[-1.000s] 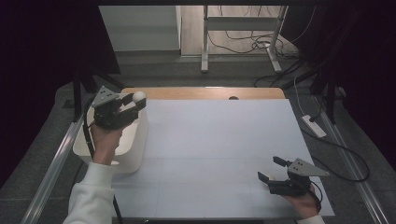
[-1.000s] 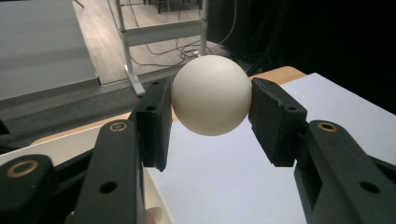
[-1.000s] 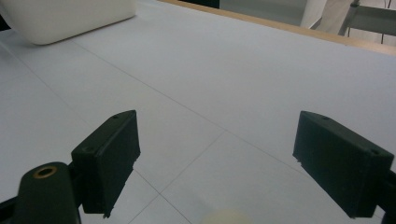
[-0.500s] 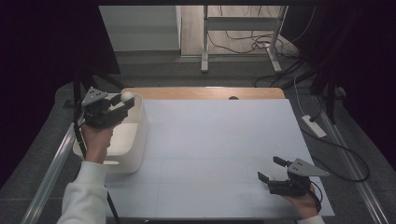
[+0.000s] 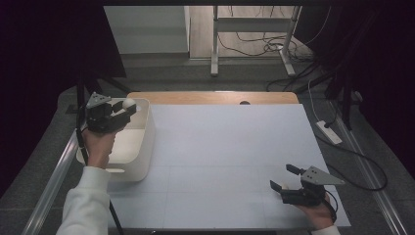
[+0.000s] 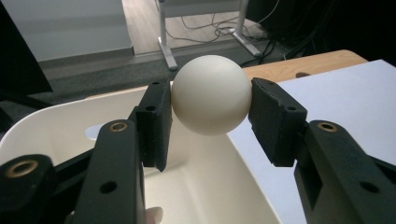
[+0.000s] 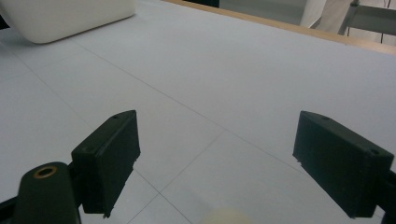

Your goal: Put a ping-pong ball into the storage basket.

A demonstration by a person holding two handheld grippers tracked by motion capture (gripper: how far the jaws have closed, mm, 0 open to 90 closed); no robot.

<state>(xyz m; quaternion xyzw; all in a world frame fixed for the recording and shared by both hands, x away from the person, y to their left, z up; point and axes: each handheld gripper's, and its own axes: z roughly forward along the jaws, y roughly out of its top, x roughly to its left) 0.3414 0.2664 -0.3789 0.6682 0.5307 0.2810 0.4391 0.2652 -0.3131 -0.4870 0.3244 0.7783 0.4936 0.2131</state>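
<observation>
White ball (image 6: 211,94) between left tongs (image 6: 210,116)

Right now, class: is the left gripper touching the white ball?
Touching. The left gripper view shows the left gripper with both jaws pressed against the white ball.

A lab or recording studio, not a home: a white-topped counter (image 5: 230,161) with a bare wooden strip along its far edge stands between dark curtains (image 5: 44,63) to left and right. Loose cables (image 5: 254,46) run over the floor around a metal stand (image 5: 252,29) beyond the far edge, and a power strip (image 5: 329,132) lies off the right edge.
</observation>
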